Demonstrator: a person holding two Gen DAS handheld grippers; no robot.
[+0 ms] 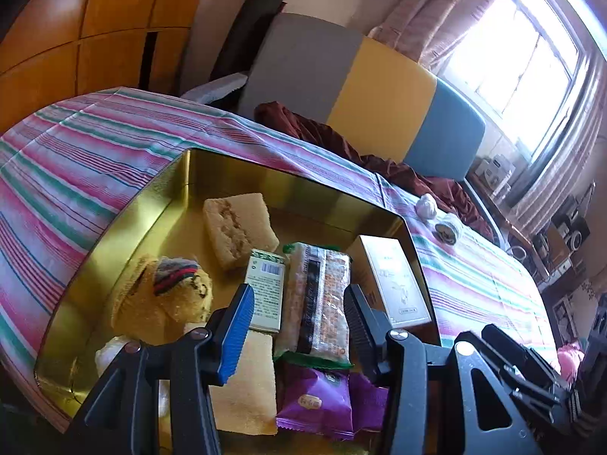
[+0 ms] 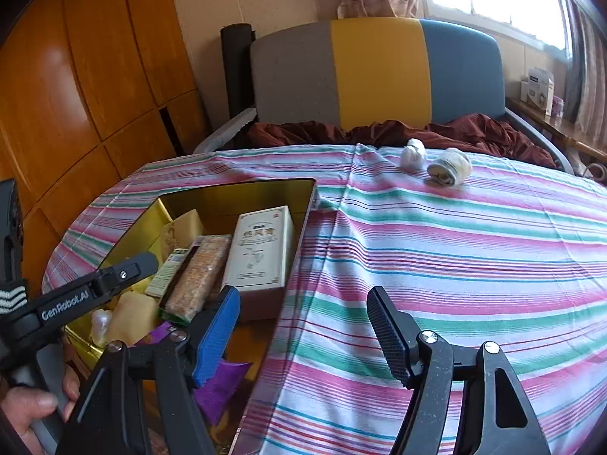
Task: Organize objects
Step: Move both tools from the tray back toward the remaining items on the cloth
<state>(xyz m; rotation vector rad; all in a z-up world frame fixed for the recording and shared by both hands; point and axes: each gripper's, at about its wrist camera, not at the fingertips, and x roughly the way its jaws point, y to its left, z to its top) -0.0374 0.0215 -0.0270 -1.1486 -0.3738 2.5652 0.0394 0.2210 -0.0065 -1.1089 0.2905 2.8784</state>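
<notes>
The table [image 2: 455,258] is the biggest thing here, with a striped cloth [image 2: 436,227] over it. On its left side sits a shiny gold tin [image 2: 235,193], already filled with small things.

The white box [image 2: 261,250] stands at about 3 o'clock in the tin, against the right wall. It is stiff and light, so it is easy to take by its long sides. Next to it, in the middle, lies the snack bar [image 1: 318,299] in crinkly plastic. It is light and slippery and may crack if squeezed hard. Hold it gently across its narrow middle.

The soft toy [image 1: 170,295] rests at 9 o'clock. It is squishy and can be held anywhere. The purple packet [image 1: 318,402] lies at 6 o'clock.

The left gripper [image 1: 299,326] hangs right over the snack bar. Its jaws are partly spread on either side of the bar, but I cannot tell if they touch it. The right gripper [image 2: 303,330] waits over the cloth, jaws spread and holding nothing.

Two small wrapped things [image 2: 436,163] sit far off at 12 o'clock on the table, not yet in the tin. They look soft and light.
</notes>
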